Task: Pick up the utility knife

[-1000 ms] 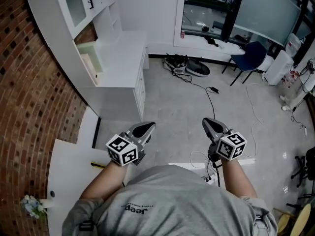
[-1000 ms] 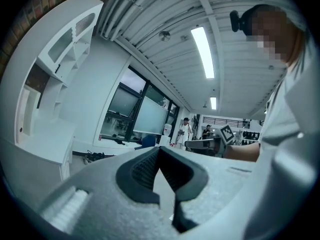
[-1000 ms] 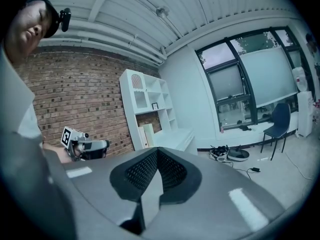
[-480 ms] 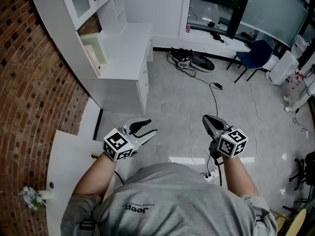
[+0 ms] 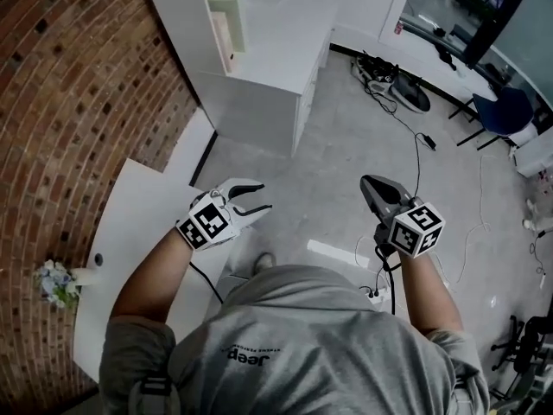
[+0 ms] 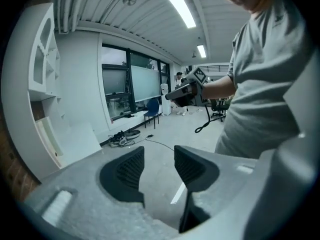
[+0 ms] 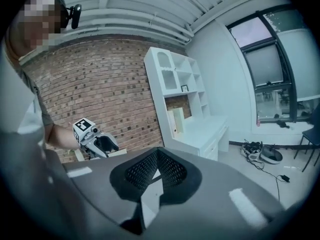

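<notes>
No utility knife shows in any view. My left gripper (image 5: 262,195) hangs over the near edge of the white table (image 5: 130,232), just off its right corner. Its jaws have just been opening and stand apart, with only the floor seen between the pads (image 6: 131,170). My right gripper (image 5: 371,185) is held over the grey floor, apart from the left, with its jaws together and nothing between them (image 7: 157,156). Each gripper appears in the other's view: the right gripper (image 6: 172,95) and the left gripper (image 7: 102,145).
A brick wall (image 5: 69,102) runs along the left. A small bunch of flowers (image 5: 56,284) stands at the table's left edge. A white desk with shelves (image 5: 276,50) is ahead. Cables and a power strip (image 5: 373,296) lie on the floor; a blue chair (image 5: 505,111) is far right.
The left jaws went from together to apart. Both hands and the head view swung left toward the table and wall. A small yellow item seen at the table edge earlier is out of sight.
</notes>
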A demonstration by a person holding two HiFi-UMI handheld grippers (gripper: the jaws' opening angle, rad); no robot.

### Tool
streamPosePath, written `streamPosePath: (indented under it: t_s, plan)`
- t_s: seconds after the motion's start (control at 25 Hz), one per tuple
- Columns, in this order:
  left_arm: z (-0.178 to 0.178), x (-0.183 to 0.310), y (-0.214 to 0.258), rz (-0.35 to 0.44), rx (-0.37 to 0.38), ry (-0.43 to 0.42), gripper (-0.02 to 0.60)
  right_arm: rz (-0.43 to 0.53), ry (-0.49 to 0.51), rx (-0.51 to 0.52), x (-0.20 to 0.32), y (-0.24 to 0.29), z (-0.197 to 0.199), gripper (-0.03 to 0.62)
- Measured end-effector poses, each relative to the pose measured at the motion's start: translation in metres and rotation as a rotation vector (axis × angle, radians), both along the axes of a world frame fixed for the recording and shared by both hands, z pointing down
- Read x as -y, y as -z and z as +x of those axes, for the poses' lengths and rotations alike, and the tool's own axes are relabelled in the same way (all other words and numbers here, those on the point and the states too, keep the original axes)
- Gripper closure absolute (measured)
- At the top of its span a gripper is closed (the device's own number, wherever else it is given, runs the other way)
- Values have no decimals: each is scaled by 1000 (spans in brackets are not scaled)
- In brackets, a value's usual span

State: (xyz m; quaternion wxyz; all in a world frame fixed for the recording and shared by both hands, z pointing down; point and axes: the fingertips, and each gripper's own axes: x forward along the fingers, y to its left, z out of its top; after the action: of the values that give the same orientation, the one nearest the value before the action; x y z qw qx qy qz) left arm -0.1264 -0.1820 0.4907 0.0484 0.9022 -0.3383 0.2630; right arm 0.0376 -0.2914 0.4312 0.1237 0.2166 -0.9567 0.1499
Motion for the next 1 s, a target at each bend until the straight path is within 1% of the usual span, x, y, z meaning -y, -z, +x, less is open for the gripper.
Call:
streamPosePath:
  t_s: [0.12, 0.2, 0.28, 0.4, 0.52, 0.72, 0.84, 1.0]
  plan:
    - [-37, -17, -27, -29, 85, 18, 380, -8, 79, -22, -5, -15, -46, 585]
    - [-61, -28, -46, -46, 152, 17, 379, -14, 132, -36, -9, -27, -78, 585]
    - [-82, -42, -64, -75, 202, 9, 379, -25, 187, -55, -16, -41, -108, 585]
    - [-106, -62, -94, -116, 273, -26, 377, -47, 261, -88, -28, -63, -149, 585]
    - [-126, -79, -125, -166, 321, -70, 376, -65, 319, -115, -40, -83, -183, 585]
    - [-154, -103, -172, -234, 398, -153, 376, -93, 385, -148, -57, -114, -227, 585]
    - [-167, -116, -201, -277, 449, -212, 374, -114, 410, -166, -64, -132, -244, 585]
    - [-182, -124, -233, -306, 514, -284, 374, -129, 427, -181, -68, -152, -264, 585]
